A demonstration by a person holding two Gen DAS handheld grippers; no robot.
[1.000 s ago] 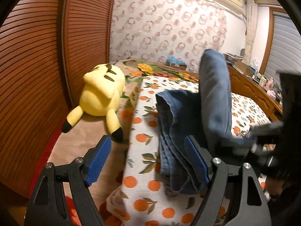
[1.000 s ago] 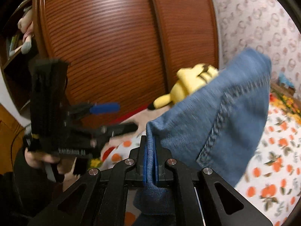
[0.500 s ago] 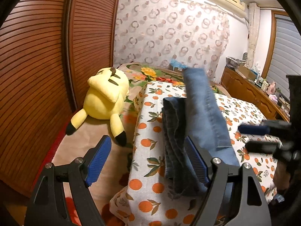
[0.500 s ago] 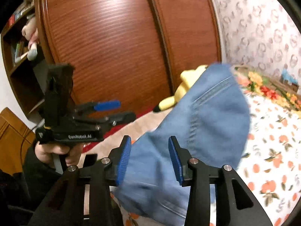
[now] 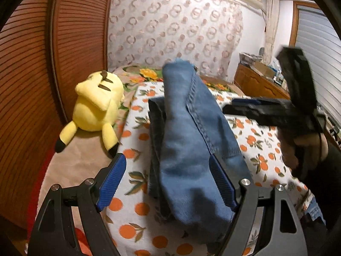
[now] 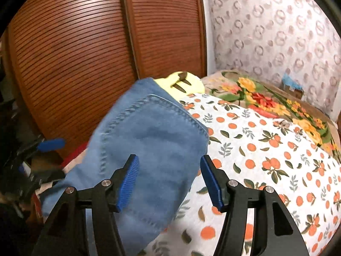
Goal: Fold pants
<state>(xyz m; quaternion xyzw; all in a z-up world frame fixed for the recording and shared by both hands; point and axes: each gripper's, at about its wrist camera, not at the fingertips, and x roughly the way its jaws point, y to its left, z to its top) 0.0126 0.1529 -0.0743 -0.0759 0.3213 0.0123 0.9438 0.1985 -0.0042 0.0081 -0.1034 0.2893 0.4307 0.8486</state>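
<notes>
The blue jeans (image 5: 187, 149) lie as a long folded bundle on the orange-print sheet (image 5: 136, 192), a lighter top layer draped over darker layers. My left gripper (image 5: 167, 181) stands open just before the bundle's near end, and its pads do not press the cloth. My right gripper (image 6: 169, 181) has its jaws opening. In the right wrist view the jeans (image 6: 149, 149) show in the gap between its blue pads (image 6: 127, 183), which stand clear of the cloth. In the left wrist view the right gripper (image 5: 245, 104) hovers to the right of the jeans, held by a hand (image 5: 302, 149).
A yellow plush toy (image 5: 96, 106) sits left of the jeans beside the slatted wooden doors (image 5: 32, 85). A floral blanket (image 6: 266, 100) lies at the bed's far end. A wooden dresser (image 5: 260, 85) with clutter stands at the right. The left gripper (image 6: 51, 144) shows at the right wrist view's left edge.
The right gripper went from shut on the jeans to open and let them go. The lifted denim flap dropped onto the bundle. The right gripper drew back to the right.
</notes>
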